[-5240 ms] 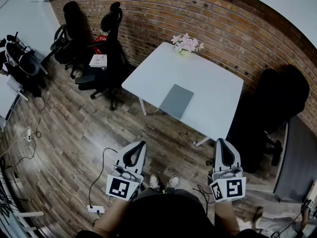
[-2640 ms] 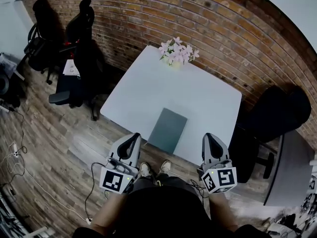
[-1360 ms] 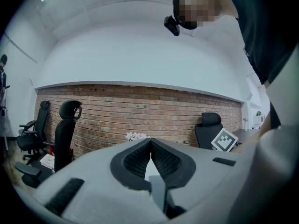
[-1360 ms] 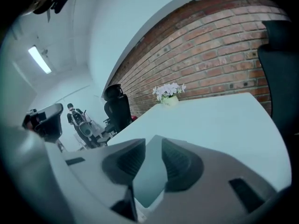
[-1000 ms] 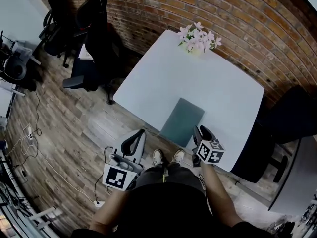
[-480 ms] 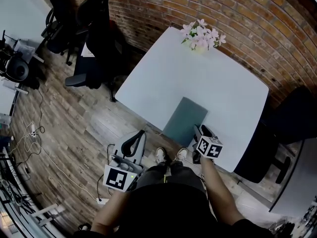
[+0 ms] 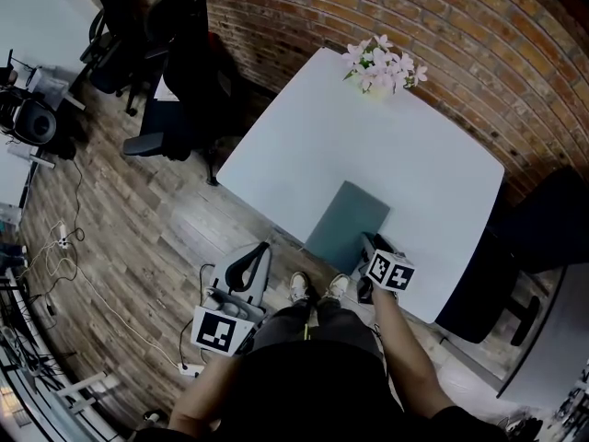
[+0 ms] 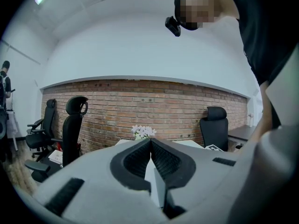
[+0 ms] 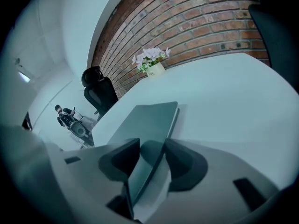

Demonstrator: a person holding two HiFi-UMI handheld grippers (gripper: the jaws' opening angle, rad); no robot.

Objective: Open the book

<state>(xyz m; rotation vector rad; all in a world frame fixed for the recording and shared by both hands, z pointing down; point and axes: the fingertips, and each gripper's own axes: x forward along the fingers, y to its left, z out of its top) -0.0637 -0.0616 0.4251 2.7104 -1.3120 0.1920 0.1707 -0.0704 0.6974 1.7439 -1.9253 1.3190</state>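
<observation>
A closed grey-green book lies flat near the front edge of the white table. My right gripper is down at the book's near right corner. In the right gripper view its jaws have just been opening. The book runs its right edge between them, and the right gripper has neither pad pressing on it. My left gripper hangs over the floor, left of the book and off the table. In its own view the left gripper has its pads together, holding nothing.
A vase of pink-white flowers stands at the table's far edge against the brick wall. Black office chairs stand to the left, another chair to the right. Cables trail across the wooden floor.
The person has walked up to the table. My right gripper came forward and down onto the book's near right corner and its jaws spread wider. The left gripper stayed low.
</observation>
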